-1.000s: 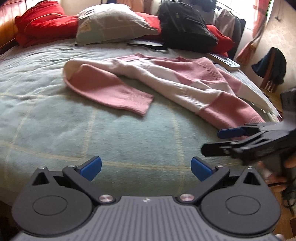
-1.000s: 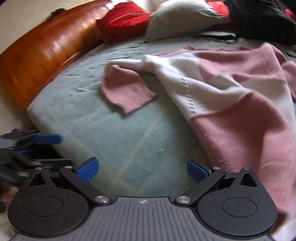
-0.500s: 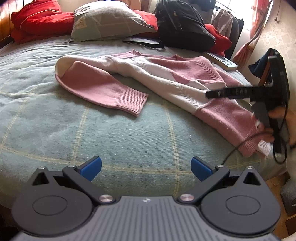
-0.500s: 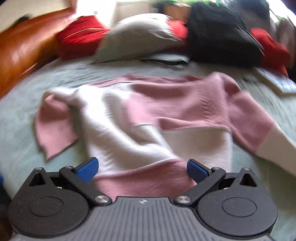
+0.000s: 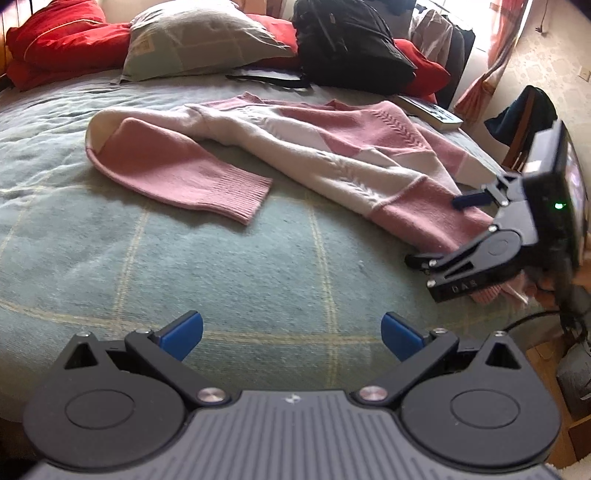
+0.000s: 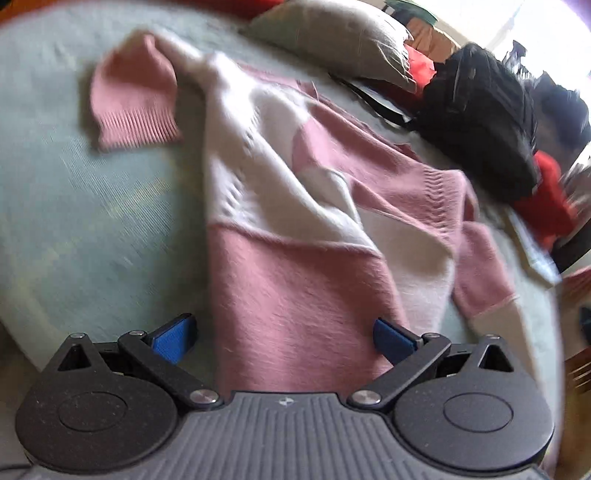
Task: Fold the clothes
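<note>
Sweater (image 5: 332,158): pink and white knit, it lies spread and wrinkled across the green blanket (image 5: 184,266) of the bed, one sleeve (image 5: 184,173) bent back to the left side.
Left gripper (image 5: 291,334): jaws wide apart, nothing between them, over bare blanket and well apart from the sweater.
Right gripper (image 6: 282,338): jaws wide apart, placed at both sides of the pink hem (image 6: 295,332); I cannot tell if the pads touch the cloth.
Behind the sweater: grey pillow (image 5: 199,37), red cushions (image 5: 55,33), black backpack (image 5: 351,44), a book (image 5: 428,110).
</note>
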`<action>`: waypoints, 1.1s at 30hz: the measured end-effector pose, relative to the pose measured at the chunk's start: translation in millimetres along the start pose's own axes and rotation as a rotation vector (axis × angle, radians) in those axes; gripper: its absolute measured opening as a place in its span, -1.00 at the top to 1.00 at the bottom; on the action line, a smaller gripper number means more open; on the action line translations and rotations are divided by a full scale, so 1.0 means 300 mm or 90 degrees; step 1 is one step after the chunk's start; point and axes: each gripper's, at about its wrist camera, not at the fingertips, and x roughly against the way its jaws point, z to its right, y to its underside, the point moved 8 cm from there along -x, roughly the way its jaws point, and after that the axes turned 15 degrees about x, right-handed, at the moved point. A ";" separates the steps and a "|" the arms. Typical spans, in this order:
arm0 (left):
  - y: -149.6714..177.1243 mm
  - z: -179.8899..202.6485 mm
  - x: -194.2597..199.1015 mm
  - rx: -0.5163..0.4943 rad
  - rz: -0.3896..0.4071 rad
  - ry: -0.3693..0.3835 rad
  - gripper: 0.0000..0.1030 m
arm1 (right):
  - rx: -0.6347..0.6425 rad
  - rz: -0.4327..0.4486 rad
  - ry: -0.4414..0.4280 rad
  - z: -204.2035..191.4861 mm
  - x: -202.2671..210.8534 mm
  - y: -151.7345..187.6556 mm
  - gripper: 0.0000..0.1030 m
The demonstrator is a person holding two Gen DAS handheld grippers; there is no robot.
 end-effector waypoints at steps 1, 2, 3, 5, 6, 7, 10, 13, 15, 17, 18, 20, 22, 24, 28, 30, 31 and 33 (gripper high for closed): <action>0.002 0.004 0.000 -0.003 0.000 0.000 -0.98 | 0.018 -0.015 0.020 0.001 -0.008 0.003 -1.00; 0.004 0.008 -0.001 -0.005 -0.001 0.001 -0.98 | 0.037 -0.030 0.040 0.003 -0.016 0.006 -1.00; 0.005 0.012 -0.003 -0.007 -0.002 0.002 -0.98 | 0.040 -0.034 0.051 0.024 -0.015 0.005 -1.00; 0.007 0.020 -0.010 -0.008 -0.004 0.006 -0.98 | 0.025 -0.026 0.066 0.102 -0.008 -0.007 -1.00; 0.007 0.024 -0.014 -0.008 -0.006 0.008 -0.98 | 0.017 -0.024 0.069 0.139 -0.013 -0.011 -1.00; 0.008 0.027 -0.018 -0.009 -0.007 0.009 -0.98 | 0.009 -0.024 0.067 0.173 -0.023 -0.014 -1.00; 0.011 0.037 -0.029 -0.012 -0.012 0.010 -0.98 | -0.021 -0.029 0.057 0.255 -0.075 -0.004 -1.00; 0.009 0.038 -0.032 -0.012 -0.014 0.012 -0.98 | -0.082 -0.022 0.018 0.332 -0.116 0.010 -1.00; 0.008 0.038 -0.039 -0.010 -0.017 0.013 -0.98 | -0.106 -0.022 0.012 0.374 -0.145 0.015 -1.00; 0.008 0.039 -0.047 -0.007 -0.019 0.013 -0.98 | -0.121 -0.024 0.012 0.408 -0.175 0.021 -1.00; 0.007 0.039 -0.050 -0.005 -0.020 0.013 -0.98 | -0.127 -0.026 0.010 0.421 -0.191 0.024 -1.00; 0.010 0.043 -0.058 -0.007 -0.023 0.014 -0.98 | -0.142 -0.040 0.021 0.447 -0.225 0.038 -1.00; 0.012 0.049 -0.063 -0.008 -0.026 0.016 -0.98 | -0.152 -0.060 0.036 0.473 -0.262 0.057 -1.00; 0.013 0.056 -0.062 -0.012 -0.027 0.019 -0.98 | -0.163 -0.076 0.037 0.494 -0.290 0.083 -1.00; 0.016 0.066 -0.058 -0.016 -0.026 0.022 -0.98 | -0.197 -0.035 0.018 0.489 -0.204 0.103 -1.00; 0.018 0.070 -0.057 -0.017 -0.026 0.023 -0.98 | -0.180 -0.003 0.009 0.458 -0.126 0.087 -1.00; 0.019 0.073 -0.056 -0.018 -0.026 0.023 -0.98 | -0.172 0.013 -0.005 0.434 -0.086 0.076 -1.00; 0.021 0.077 -0.055 -0.019 -0.026 0.024 -0.98 | -0.157 0.045 -0.040 0.380 -0.007 0.053 -1.00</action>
